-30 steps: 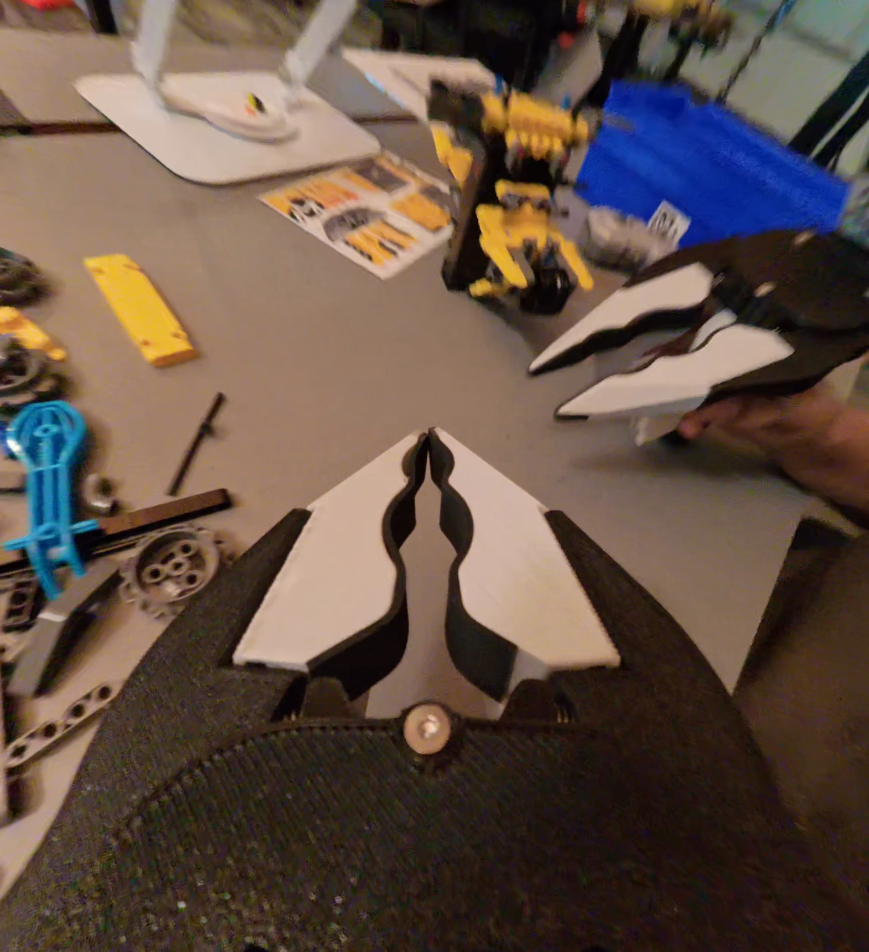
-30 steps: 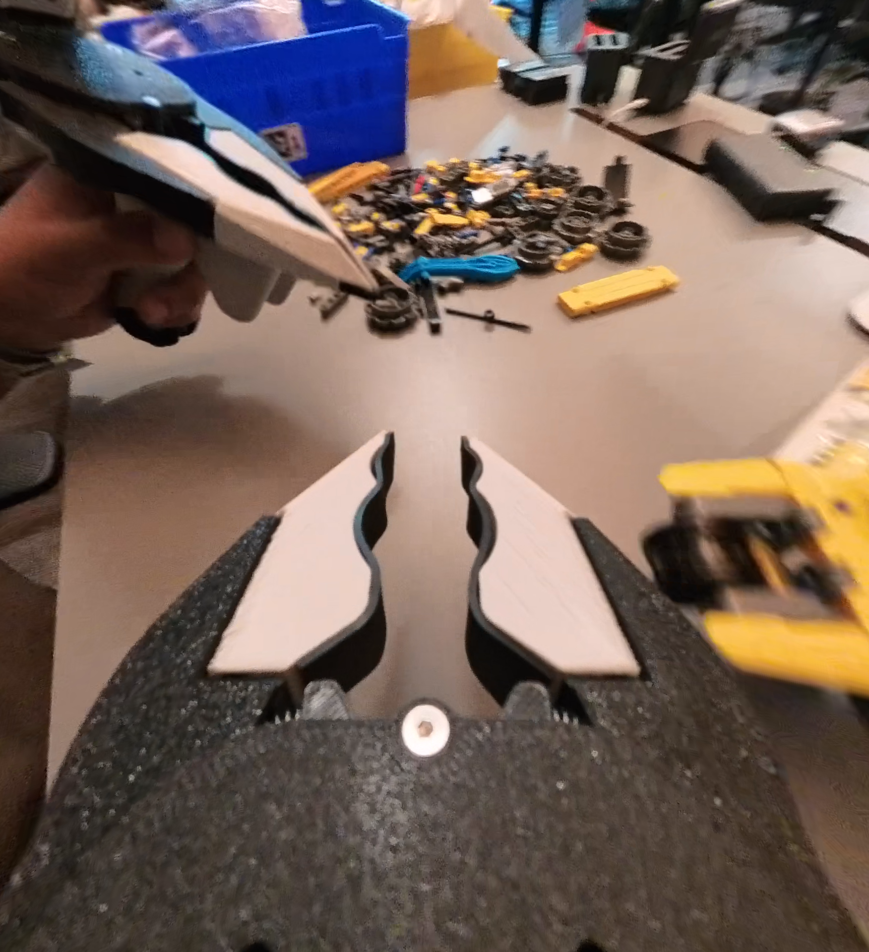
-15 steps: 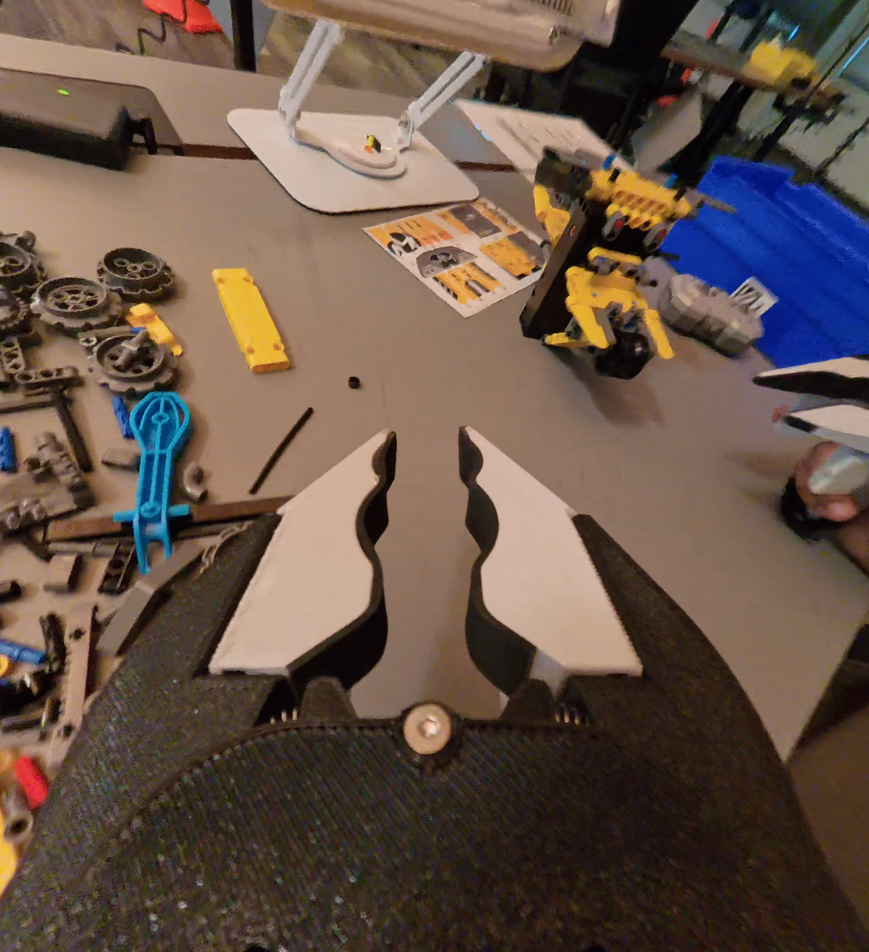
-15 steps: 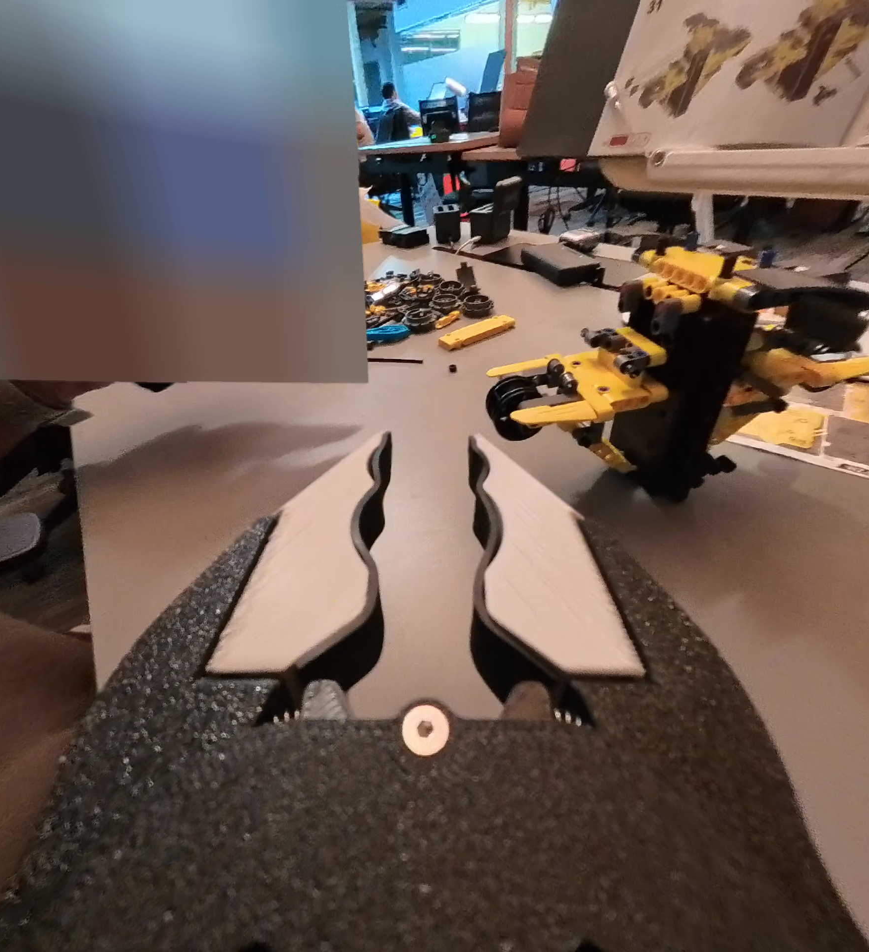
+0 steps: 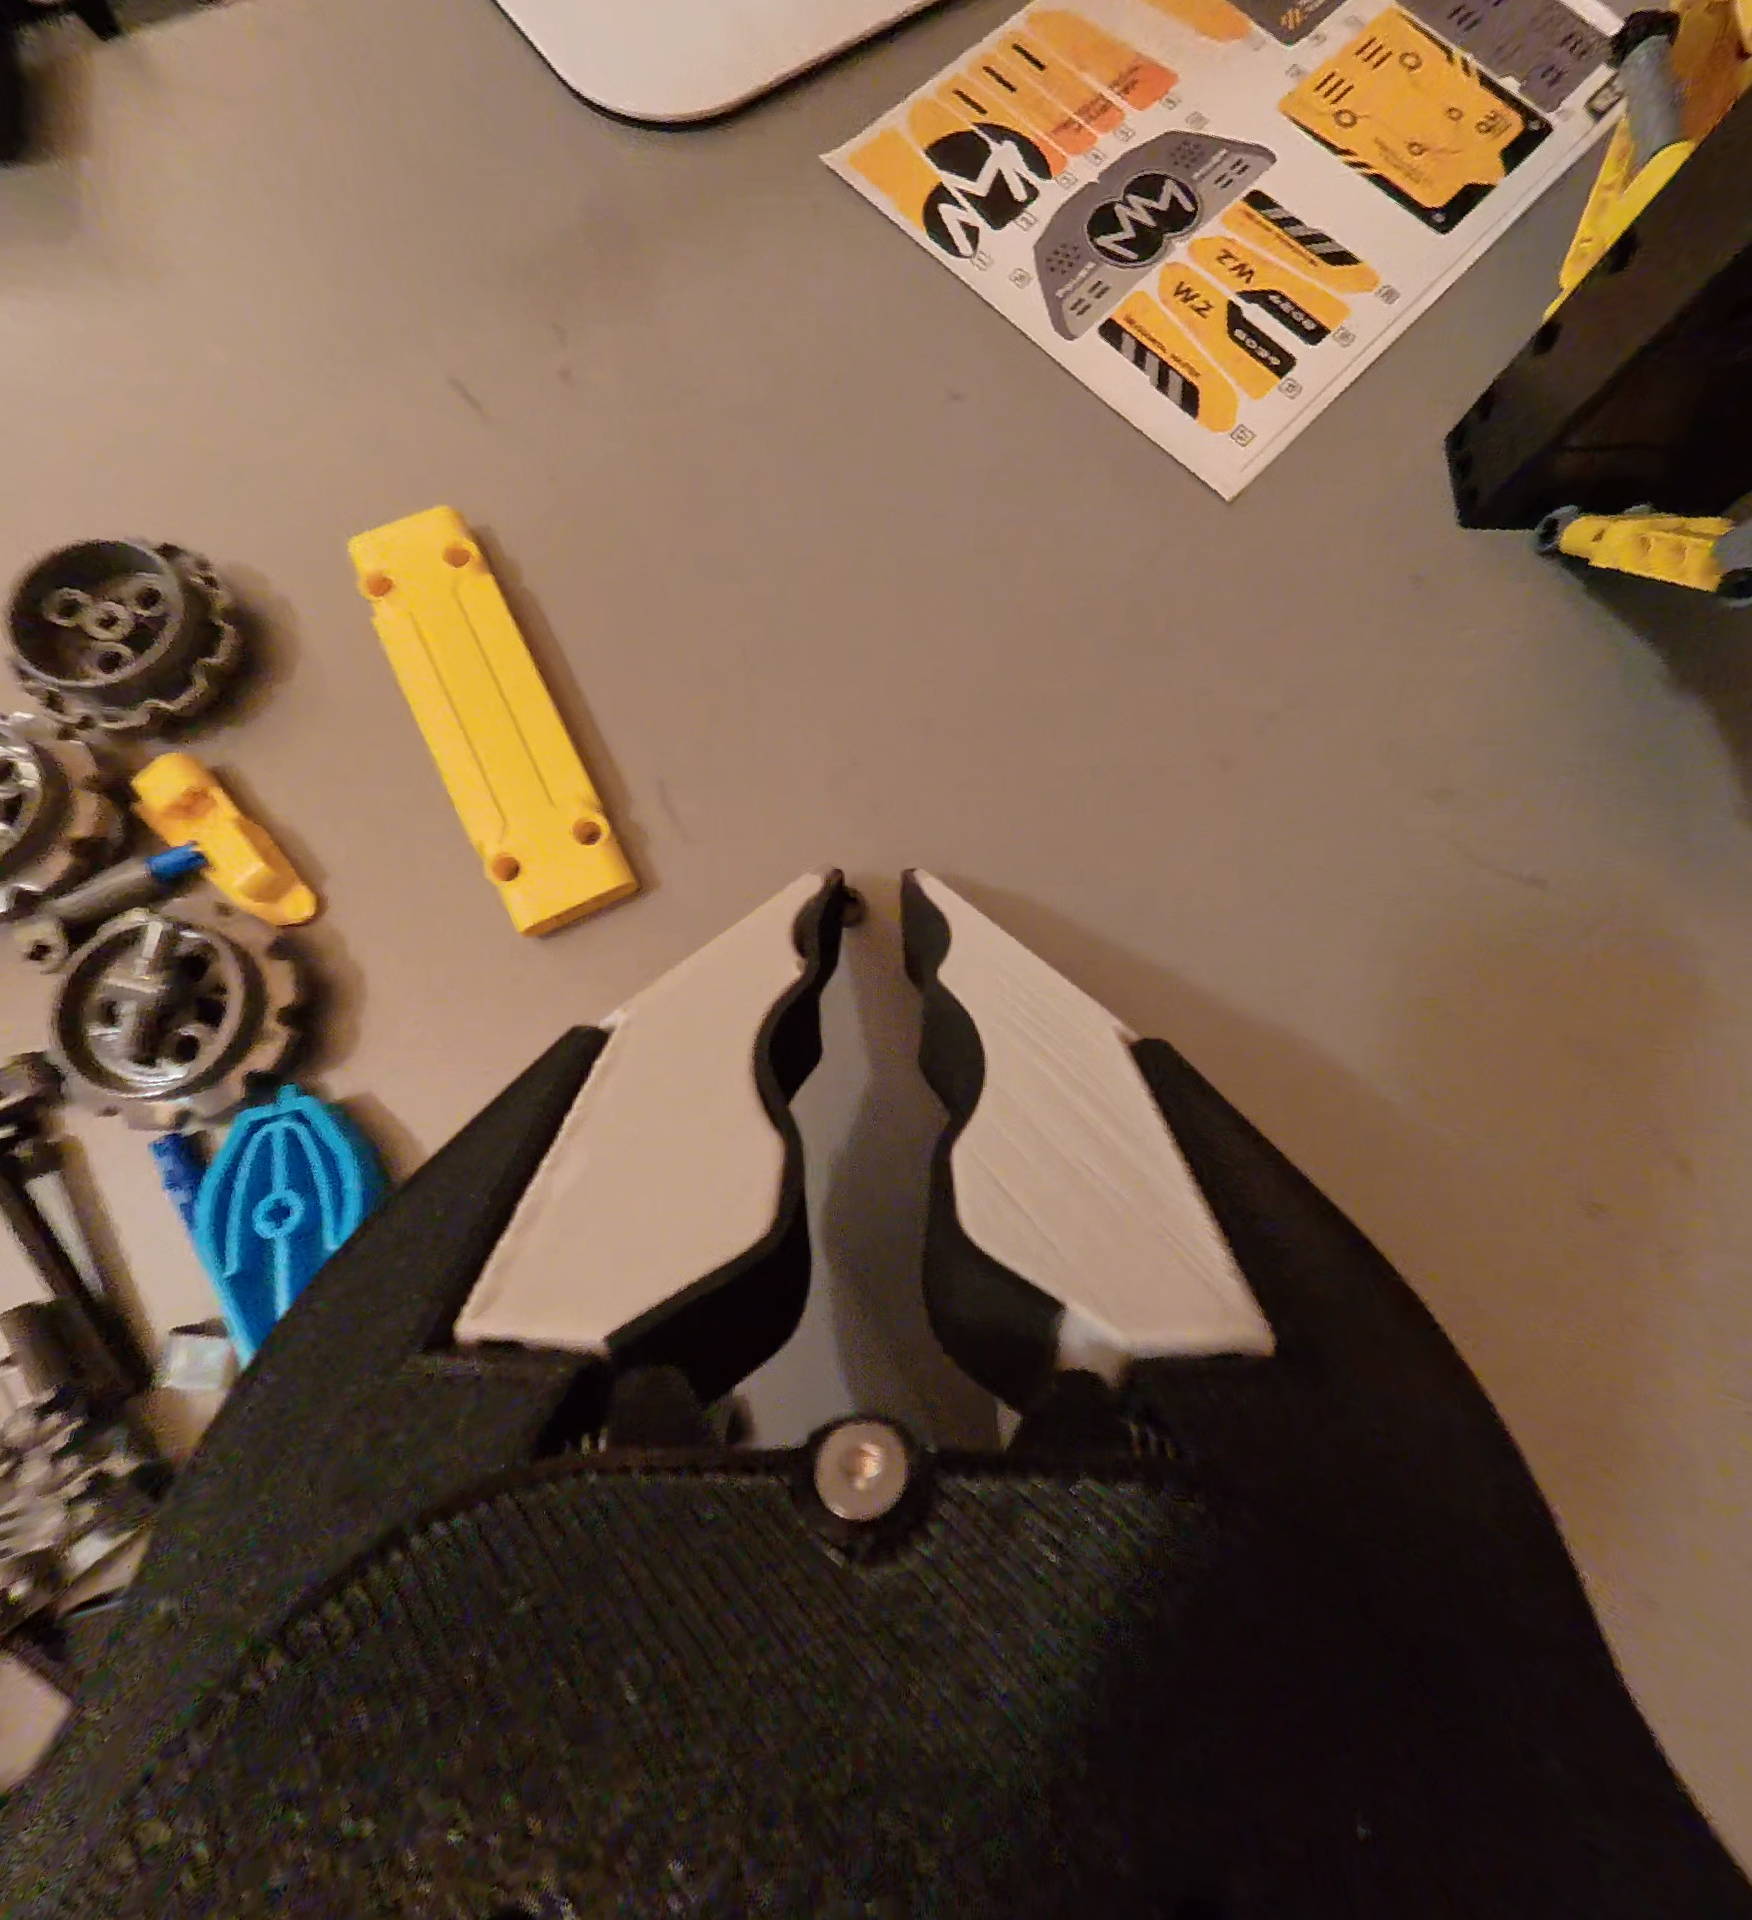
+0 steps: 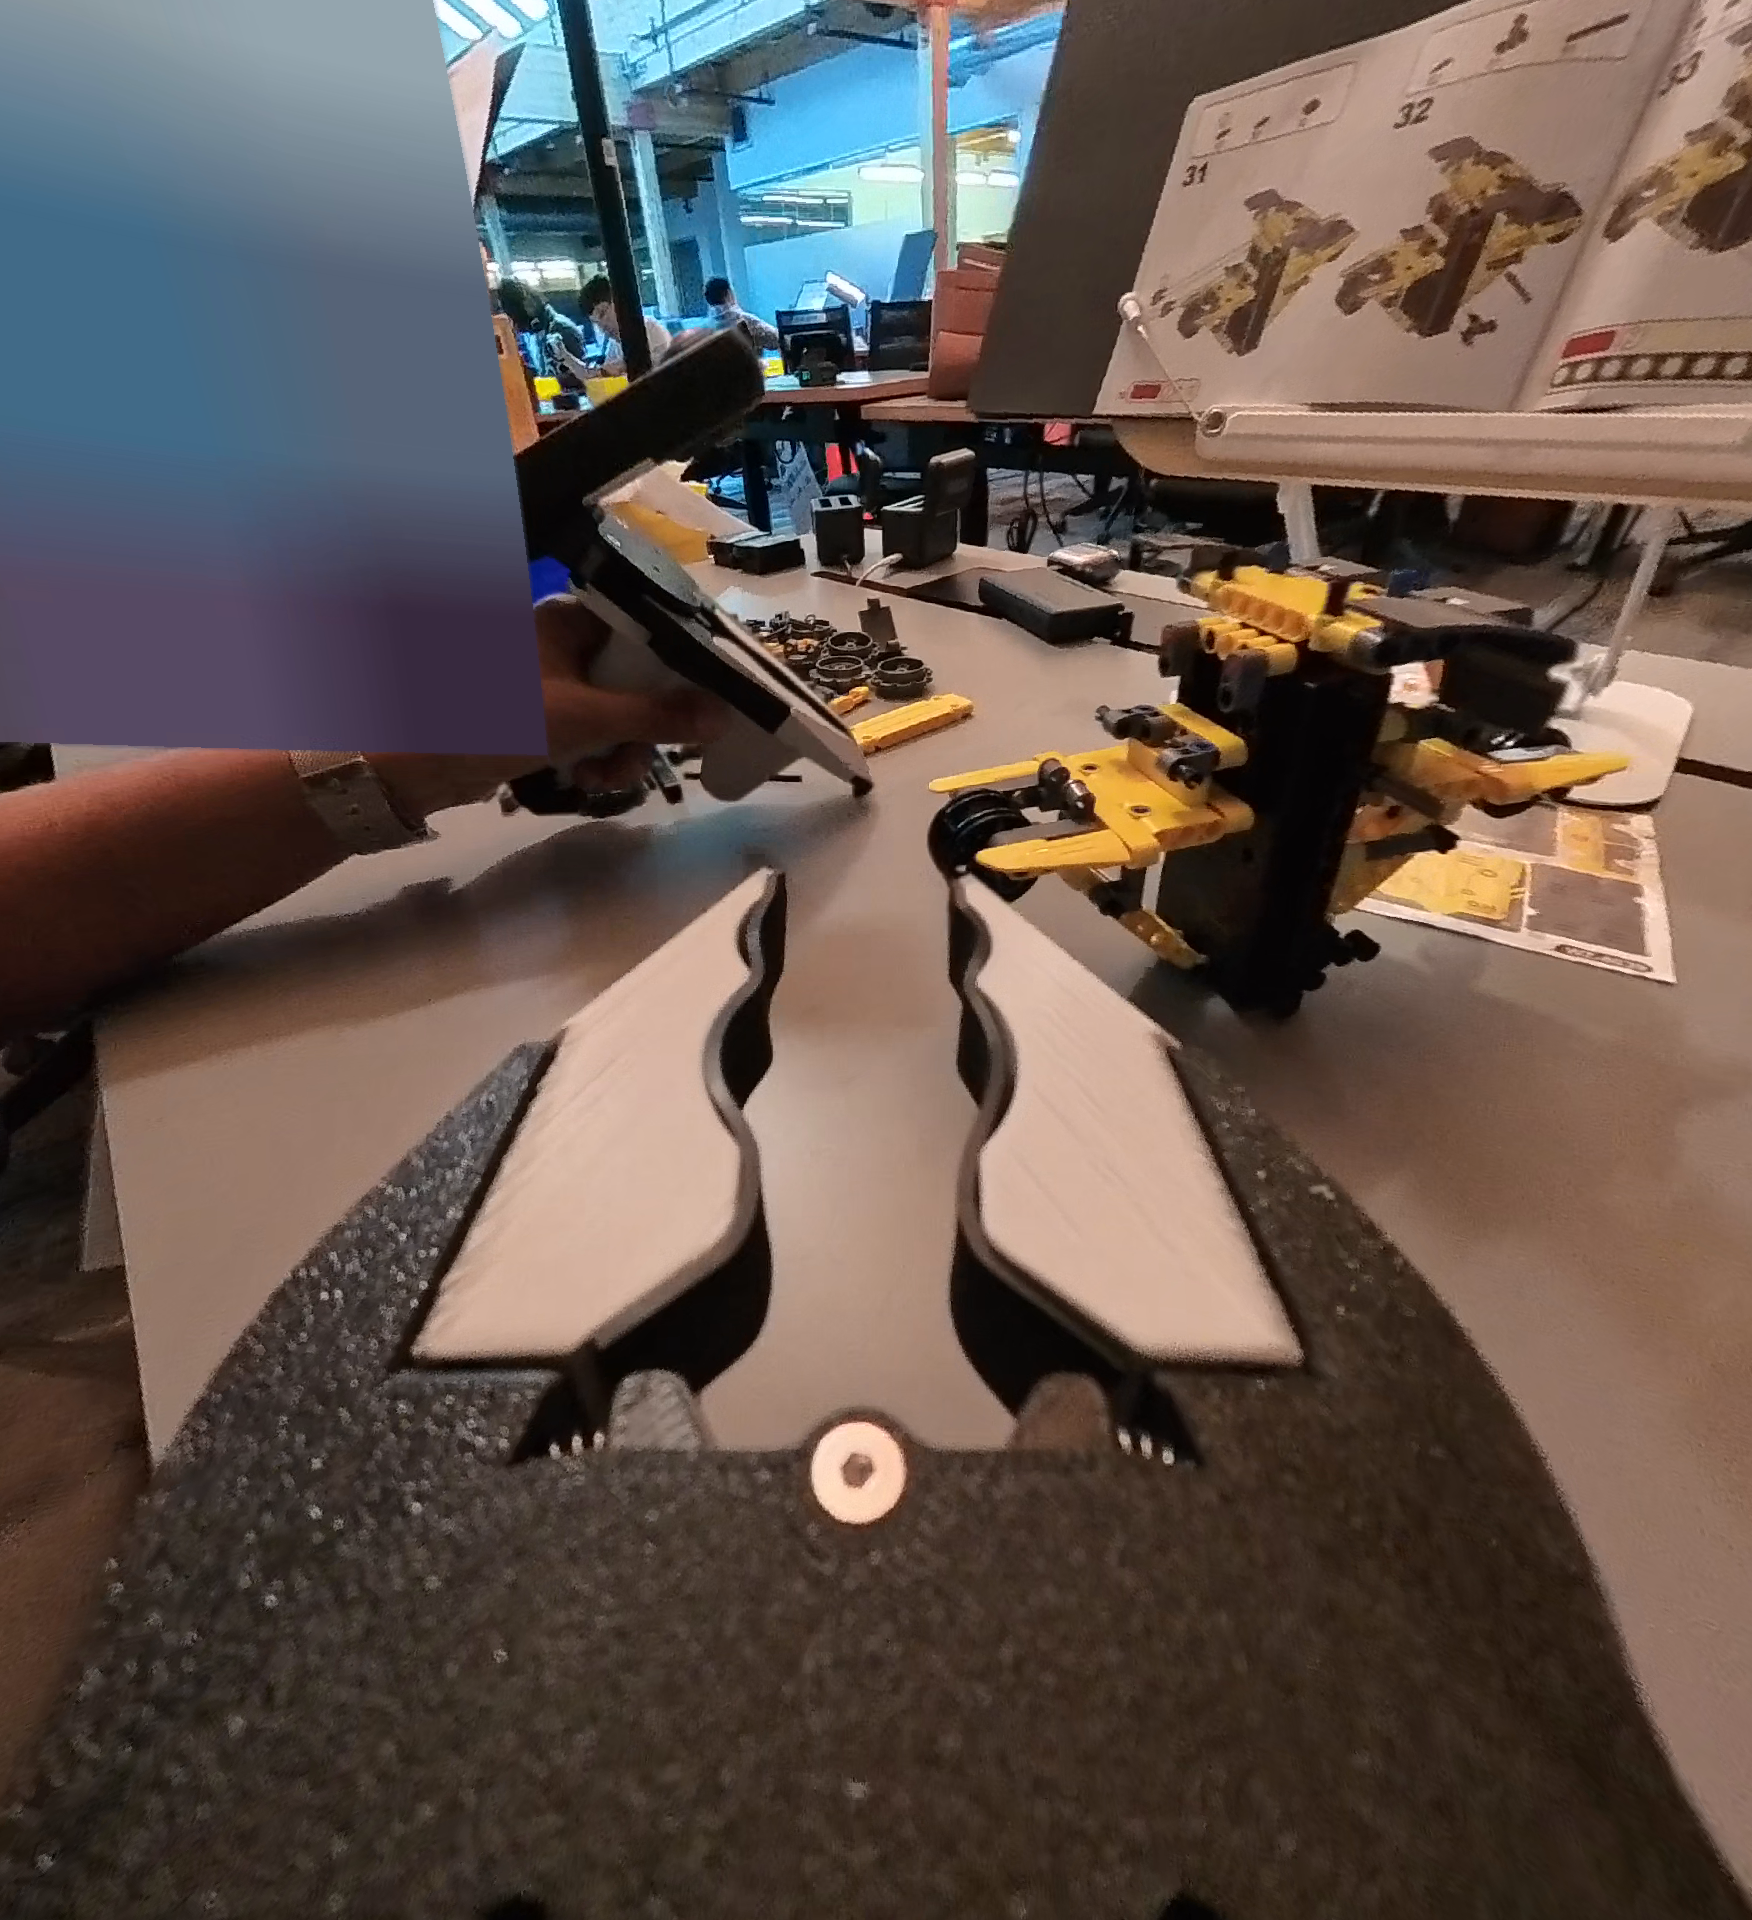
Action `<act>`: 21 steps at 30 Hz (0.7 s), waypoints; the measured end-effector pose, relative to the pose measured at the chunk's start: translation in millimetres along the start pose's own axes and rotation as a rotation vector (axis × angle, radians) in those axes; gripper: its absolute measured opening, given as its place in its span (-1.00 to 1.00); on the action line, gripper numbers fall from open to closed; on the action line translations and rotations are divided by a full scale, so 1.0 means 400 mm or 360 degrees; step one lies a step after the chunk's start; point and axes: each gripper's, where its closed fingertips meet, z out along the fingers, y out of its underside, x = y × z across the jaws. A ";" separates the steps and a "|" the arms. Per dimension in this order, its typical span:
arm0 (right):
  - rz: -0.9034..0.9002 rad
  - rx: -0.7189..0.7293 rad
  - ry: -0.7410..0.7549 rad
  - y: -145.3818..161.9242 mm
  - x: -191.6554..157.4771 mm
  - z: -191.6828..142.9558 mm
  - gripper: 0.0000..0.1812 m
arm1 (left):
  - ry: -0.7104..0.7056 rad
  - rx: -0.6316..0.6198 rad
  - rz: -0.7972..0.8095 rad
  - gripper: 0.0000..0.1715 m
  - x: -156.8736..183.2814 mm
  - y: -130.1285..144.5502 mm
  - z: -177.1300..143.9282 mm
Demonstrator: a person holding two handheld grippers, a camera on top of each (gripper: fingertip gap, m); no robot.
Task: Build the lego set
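My left gripper [image 5: 872,885] points down at the grey table [image 5: 1059,675], its jaws only narrowly apart. A tiny black piece [image 5: 856,914] lies between the tips, against the left one. A yellow flat panel [image 5: 487,717] lies just to the left. My right gripper [image 6: 864,888] is open and empty, low over the table. Its right tip is near the black wheel at the front of a yellow and black brick model [image 6: 1267,831], which also shows in the left wrist view [image 5: 1682,364]. The left gripper shows in the right wrist view [image 6: 851,777], tip down on the table.
Grey toothed wheels [image 5: 119,634], a blue part [image 5: 274,1195] and several loose pieces lie at the left. A sticker sheet [image 5: 1163,208] lies at the back. An open instruction booklet [image 6: 1474,208] rests on a white stand [image 6: 1620,717]. A person's forearm [image 6: 124,873] reaches in from the left. There is about 25 centimeters between the tips of the two grippers.
My left gripper has moved forward and down over the tiny black piece, and its jaws have narrowed. My right gripper stays open and has shifted slightly toward the model.
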 end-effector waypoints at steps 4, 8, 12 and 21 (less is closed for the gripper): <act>0.0075 -0.0021 -0.0034 0.004 0.006 0.004 -0.66 | -0.0044 -0.0019 0.0020 -0.83 -0.002 0.007 0.011; 0.0091 -0.0020 -0.0032 0.004 0.010 0.005 -0.66 | -0.0028 -0.0025 0.0090 -1.00 0.019 0.010 0.010; 0.0104 -0.0009 -0.0008 0.002 0.017 0.003 -0.66 | 0.0151 -0.0024 0.0109 -1.00 0.082 0.019 0.000; 0.0148 -0.0012 -0.0012 0.003 0.024 0.004 -0.65 | 0.0094 0.0129 0.0041 -1.00 0.046 0.006 -0.060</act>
